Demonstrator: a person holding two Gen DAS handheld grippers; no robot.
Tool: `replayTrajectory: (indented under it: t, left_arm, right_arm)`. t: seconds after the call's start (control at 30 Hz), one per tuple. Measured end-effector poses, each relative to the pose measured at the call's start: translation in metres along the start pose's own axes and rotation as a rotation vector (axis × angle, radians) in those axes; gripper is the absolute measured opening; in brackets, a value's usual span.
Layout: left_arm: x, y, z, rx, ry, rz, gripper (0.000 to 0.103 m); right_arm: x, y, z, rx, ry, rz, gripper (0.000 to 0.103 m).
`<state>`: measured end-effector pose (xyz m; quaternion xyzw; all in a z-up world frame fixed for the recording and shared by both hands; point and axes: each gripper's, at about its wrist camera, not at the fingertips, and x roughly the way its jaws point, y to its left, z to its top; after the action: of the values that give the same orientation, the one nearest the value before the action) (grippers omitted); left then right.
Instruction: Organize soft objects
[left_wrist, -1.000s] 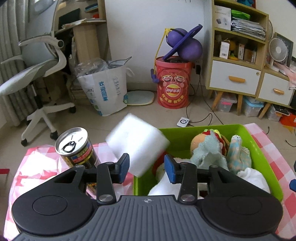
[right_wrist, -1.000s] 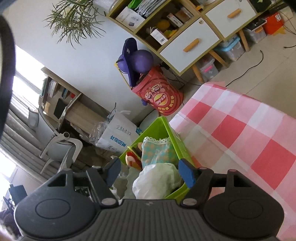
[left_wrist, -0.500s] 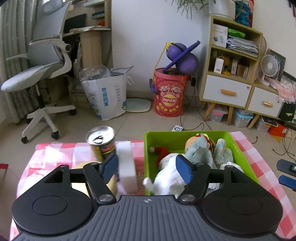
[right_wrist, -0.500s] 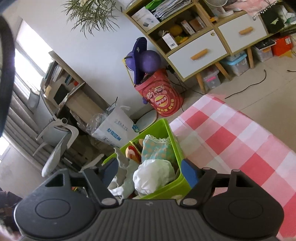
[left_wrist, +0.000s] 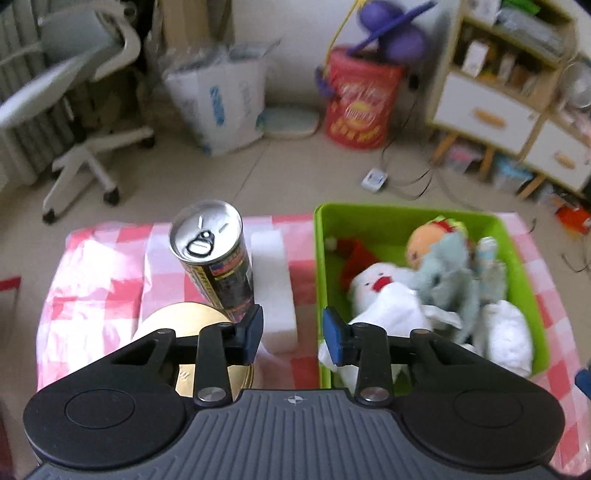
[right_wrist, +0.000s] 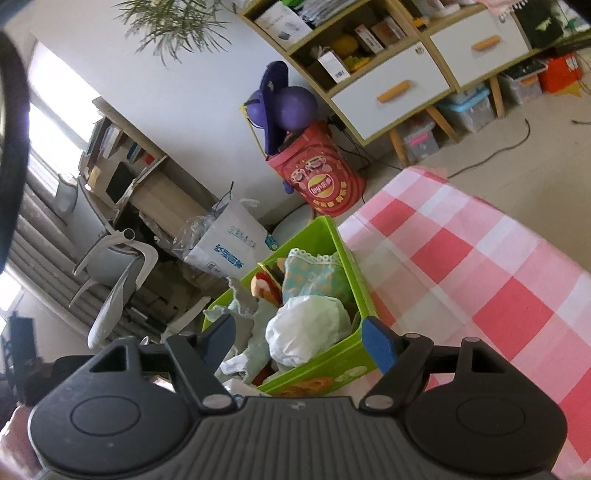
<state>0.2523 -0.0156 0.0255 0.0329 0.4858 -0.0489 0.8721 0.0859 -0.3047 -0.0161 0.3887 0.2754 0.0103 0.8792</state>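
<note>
White rectangular foam block (left_wrist: 274, 284) lies on checked cloth beside shiny cylindrical can (left_wrist: 214, 258); left gripper (left_wrist: 291, 334) and right gripper (right_wrist: 299, 341) w/ jaws apart, empty, above green plastic bin (left_wrist: 406, 218).

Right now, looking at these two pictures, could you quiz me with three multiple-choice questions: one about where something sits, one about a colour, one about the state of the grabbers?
1. Where is the white foam block?
A. inside the bin
B. on the checked cloth, between the can and the bin
C. on the floor

2. What colour is the bin that holds the soft toys?
A. blue
B. red
C. green

3. What is the left gripper doing?
A. open, holding nothing
B. shut on the can
C. shut on a toy

Answers:
1 B: the block lies on the cloth, right of the can.
2 C: its walls are bright green.
3 A: a clear gap shows between its fingers.
</note>
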Motion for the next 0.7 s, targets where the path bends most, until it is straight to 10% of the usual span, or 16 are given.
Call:
replayTrajectory:
  t: [0.7]
  left_arm:
    - [0.044, -0.021, 0.003, 0.029, 0.096, 0.178, 0.035]
  right_arm:
    - [0.006, -0.004, 0.000, 0.005, 0.003, -0.003, 0.050]
